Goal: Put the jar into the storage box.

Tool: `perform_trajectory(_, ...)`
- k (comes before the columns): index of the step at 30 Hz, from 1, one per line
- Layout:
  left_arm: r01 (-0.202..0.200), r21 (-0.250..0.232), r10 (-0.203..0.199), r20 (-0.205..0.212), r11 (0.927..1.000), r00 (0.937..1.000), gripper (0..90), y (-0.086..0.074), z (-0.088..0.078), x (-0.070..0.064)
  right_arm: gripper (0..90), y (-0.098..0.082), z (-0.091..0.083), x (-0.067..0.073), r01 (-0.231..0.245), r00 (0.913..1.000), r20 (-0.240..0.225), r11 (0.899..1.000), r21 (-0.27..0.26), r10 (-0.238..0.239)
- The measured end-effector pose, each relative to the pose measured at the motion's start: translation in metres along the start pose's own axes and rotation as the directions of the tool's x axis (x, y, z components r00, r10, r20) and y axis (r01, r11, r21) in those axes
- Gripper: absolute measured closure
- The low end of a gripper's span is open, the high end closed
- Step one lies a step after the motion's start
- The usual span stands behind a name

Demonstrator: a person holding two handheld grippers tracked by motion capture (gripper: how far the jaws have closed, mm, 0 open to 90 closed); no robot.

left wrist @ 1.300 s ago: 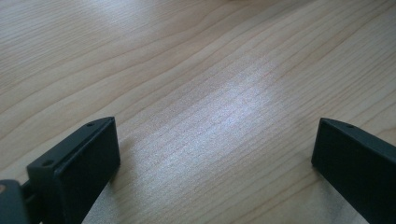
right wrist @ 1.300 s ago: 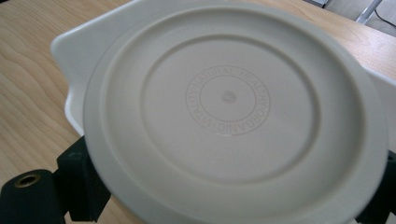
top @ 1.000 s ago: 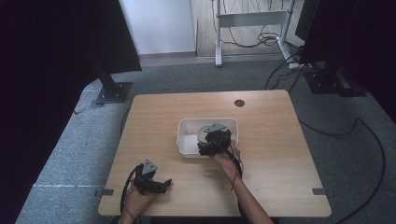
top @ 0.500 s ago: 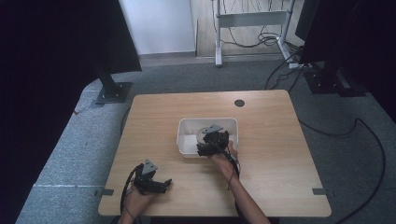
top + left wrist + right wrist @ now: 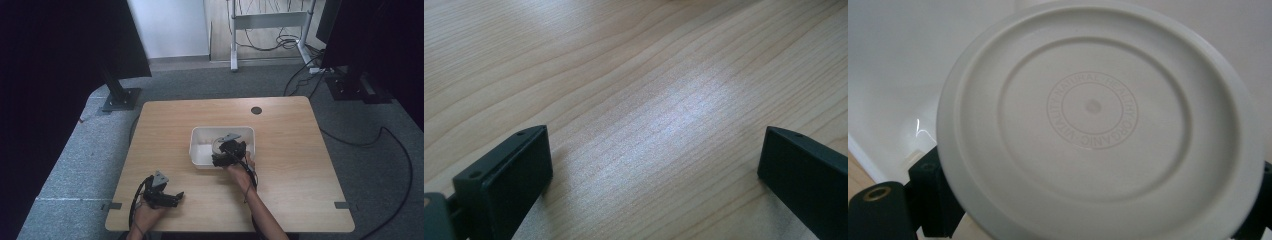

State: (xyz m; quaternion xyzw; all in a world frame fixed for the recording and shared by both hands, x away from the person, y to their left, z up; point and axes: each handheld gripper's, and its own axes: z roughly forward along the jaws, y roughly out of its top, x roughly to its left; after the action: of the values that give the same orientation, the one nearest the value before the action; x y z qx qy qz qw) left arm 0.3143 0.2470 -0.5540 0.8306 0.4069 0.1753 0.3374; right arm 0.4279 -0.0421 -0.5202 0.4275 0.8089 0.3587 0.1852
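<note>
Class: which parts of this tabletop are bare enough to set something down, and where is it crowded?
Bare: the table right of the white bin, and the far strip beyond it. Crowded: the bin, where the right tongs hold a round white dish; the left tongs occupy the near-left corner.

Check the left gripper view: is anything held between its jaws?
No. The left gripper has its jaws spread wide apart, with only the bare wooden table showing between them.

The left gripper (image 5: 162, 194) lies low with its jaws spread wide and nothing between them, while the right gripper (image 5: 226, 152), forearm outstretched, has its jaws clamped.
</note>
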Motion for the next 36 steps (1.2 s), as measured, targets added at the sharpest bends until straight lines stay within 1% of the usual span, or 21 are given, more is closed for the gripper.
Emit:
perform_trajectory(6, 0.000, 0.000, 0.000, 0.000, 1.0000, 1.0000, 0.5, 0.000, 0.000, 0.000, 7.8, 0.001, 0.000, 0.000, 0.003, 1.0000, -0.006, 1.000, 0.002, -0.003)
perform_trajectory(9, 0.000, 0.000, 0.000, 0.000, 1.0000, 1.0000, 0.6, 0.000, 0.000, 0.000, 3.5, 0.001, 0.001, 0.000, 0.007, 0.9999, -0.008, 1.000, 0.004, -0.007)
perform_trajectory(12, 0.000, 0.000, 0.000, 0.000, 1.0000, 1.0000, 0.6, 0.000, 0.000, 0.000, 1.3, 0.001, 0.000, 0.001, 0.011, 0.9999, -0.009, 1.000, -0.008, -0.011)
perform_trajectory(19, 0.000, 0.000, 0.000, 0.000, 1.0000, 1.0000, 0.6, 0.000, 0.000, 0.000, 1.3, 0.001, -0.005, 0.002, 0.024, 0.9997, -0.011, 1.000, -0.019, -0.024)
perform_trajectory(24, 0.000, 0.000, 0.000, 0.000, 1.0000, 1.0000, 0.6, 0.000, 0.000, 0.000, 1.3, 0.001, -0.009, 0.002, 0.024, 0.9997, -0.008, 0.999, -0.024, -0.025)
perform_trajectory(32, 0.000, 0.000, 0.000, 0.000, 1.0000, 1.0000, 0.6, 0.000, 0.000, 0.000, 1.5, 0.002, -0.019, 0.002, 0.039, 0.9992, 0.000, 0.999, -0.030, -0.039)
perform_trajectory(36, 0.000, 0.000, 0.000, 0.000, 1.0000, 1.0000, 0.6, 0.000, 0.000, 0.000, 1.5, 0.002, -0.023, 0.003, 0.041, 0.9991, -0.008, 0.999, -0.037, -0.041)
